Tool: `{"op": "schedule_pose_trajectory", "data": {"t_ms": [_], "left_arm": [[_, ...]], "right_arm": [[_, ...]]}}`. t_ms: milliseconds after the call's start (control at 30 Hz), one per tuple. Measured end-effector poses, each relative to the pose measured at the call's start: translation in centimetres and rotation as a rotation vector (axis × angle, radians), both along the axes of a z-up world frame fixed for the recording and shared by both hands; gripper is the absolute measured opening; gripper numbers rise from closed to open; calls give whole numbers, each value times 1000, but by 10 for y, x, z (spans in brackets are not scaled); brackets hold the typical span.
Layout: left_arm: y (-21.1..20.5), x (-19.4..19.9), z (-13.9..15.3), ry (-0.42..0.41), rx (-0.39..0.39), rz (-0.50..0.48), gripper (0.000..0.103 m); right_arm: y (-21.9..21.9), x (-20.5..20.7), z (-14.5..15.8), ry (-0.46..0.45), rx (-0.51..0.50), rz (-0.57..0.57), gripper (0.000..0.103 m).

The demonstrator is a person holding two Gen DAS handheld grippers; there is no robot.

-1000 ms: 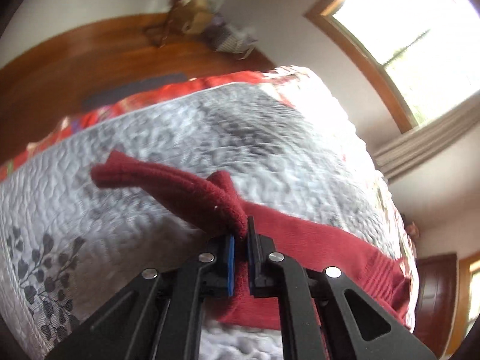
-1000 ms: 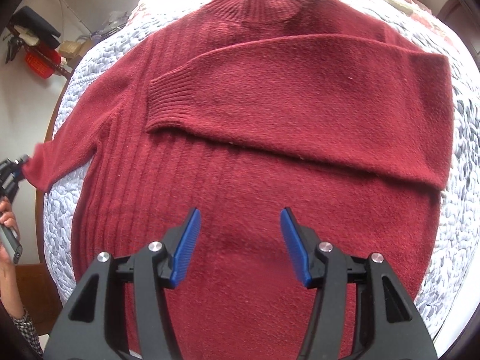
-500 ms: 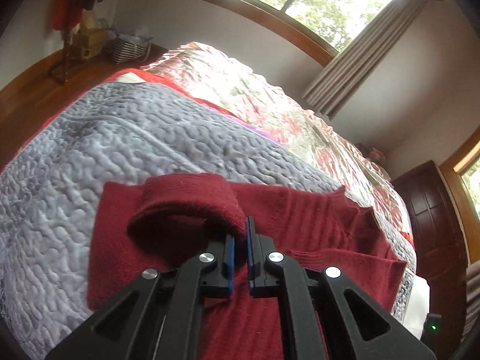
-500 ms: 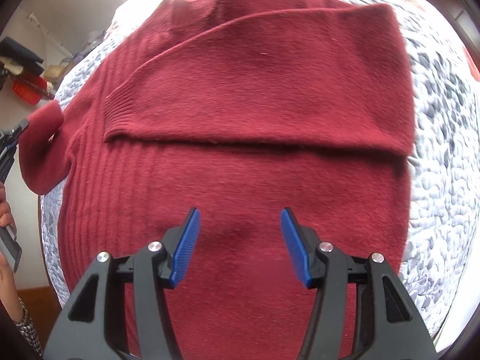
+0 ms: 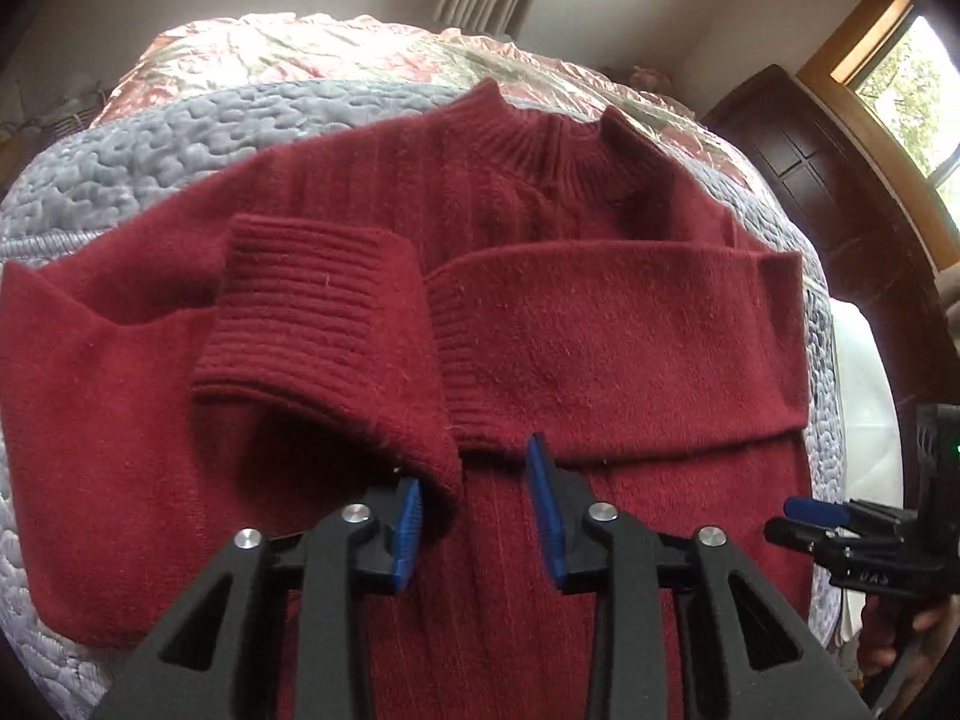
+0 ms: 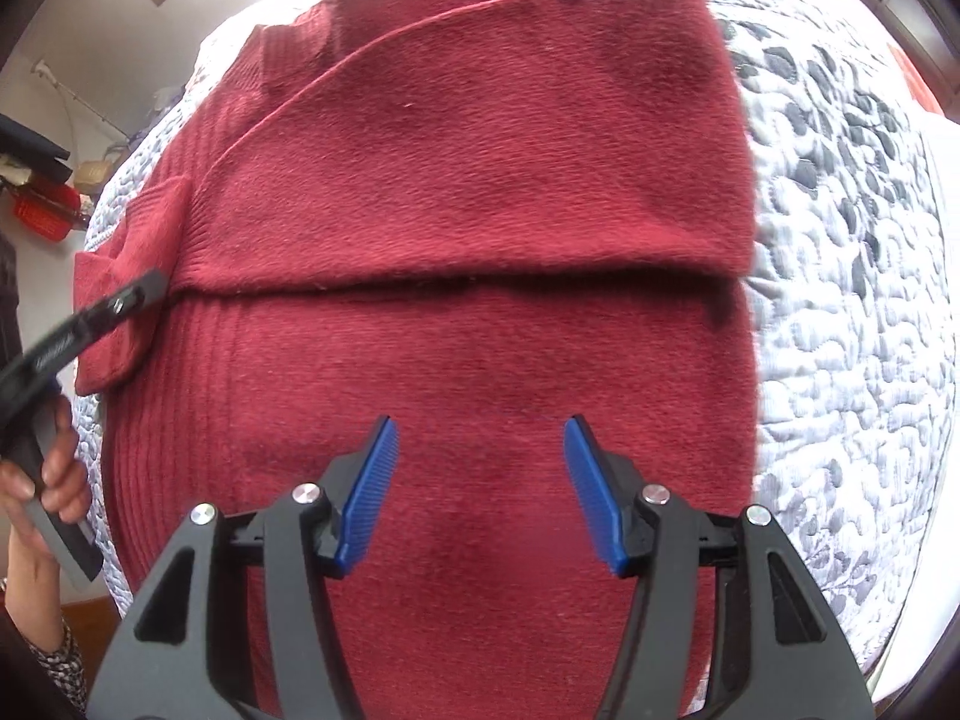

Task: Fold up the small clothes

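Observation:
A dark red knit sweater (image 5: 540,570) lies flat on the bed, collar (image 5: 558,144) at the far side. Both sleeves are folded across its chest: the right sleeve (image 5: 612,348) and the left sleeve, whose ribbed cuff (image 5: 312,312) droops against my left gripper's left pad. My left gripper (image 5: 477,510) is open just over the sweater's middle. In the right wrist view my right gripper (image 6: 480,492) hovers open over the sweater's lower body (image 6: 456,372), holding nothing. The left gripper (image 6: 90,324) shows at that view's left edge, held by a hand (image 6: 54,468).
The sweater rests on a grey-white quilted bedspread (image 6: 852,300), with a floral cover (image 5: 336,54) beyond the collar. A dark wooden cabinet (image 5: 804,156) and a window stand to the right of the bed. A red basket (image 6: 45,216) sits off the bed's left side.
My left gripper swung the left sleeve in over the sweater's chest, then opened and let the cuff go. The right gripper stayed open, drifting slightly over the lower body.

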State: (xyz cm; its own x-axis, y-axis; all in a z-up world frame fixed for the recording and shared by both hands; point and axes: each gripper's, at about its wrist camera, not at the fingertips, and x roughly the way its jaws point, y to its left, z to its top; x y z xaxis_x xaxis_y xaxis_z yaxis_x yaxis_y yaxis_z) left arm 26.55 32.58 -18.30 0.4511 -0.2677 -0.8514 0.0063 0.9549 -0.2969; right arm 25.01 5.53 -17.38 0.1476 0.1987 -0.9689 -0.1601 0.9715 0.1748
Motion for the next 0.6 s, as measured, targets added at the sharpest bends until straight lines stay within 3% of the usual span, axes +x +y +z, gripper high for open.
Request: {"op": "schedule_pose_trajectory", "data": {"t_ms": [100,167,267,400,467,533,600], "left_arm": [[13,-21,11,-16,-69,4,47],[33,-36,17,9,-87,53,54],[70,-59,27,12,-82,150,54],[119,-70,37,50,73,321,53],[143,-68,36,68,114,387,51],[158,-61,32,82,124,416,51],[166,-51,25,127,192,430,49]], "right_arm": [[-4,1,2,-3,5,0,58],[0,2,5,-5,8,11,58],[13,5,11,-18,-5,53,57],[61,9,25,-48,10,165,57],[96,14,29,-59,8,237,57],[134,14,32,-70,7,309,56],[170,11,34,-87,-3,380,56]]}}
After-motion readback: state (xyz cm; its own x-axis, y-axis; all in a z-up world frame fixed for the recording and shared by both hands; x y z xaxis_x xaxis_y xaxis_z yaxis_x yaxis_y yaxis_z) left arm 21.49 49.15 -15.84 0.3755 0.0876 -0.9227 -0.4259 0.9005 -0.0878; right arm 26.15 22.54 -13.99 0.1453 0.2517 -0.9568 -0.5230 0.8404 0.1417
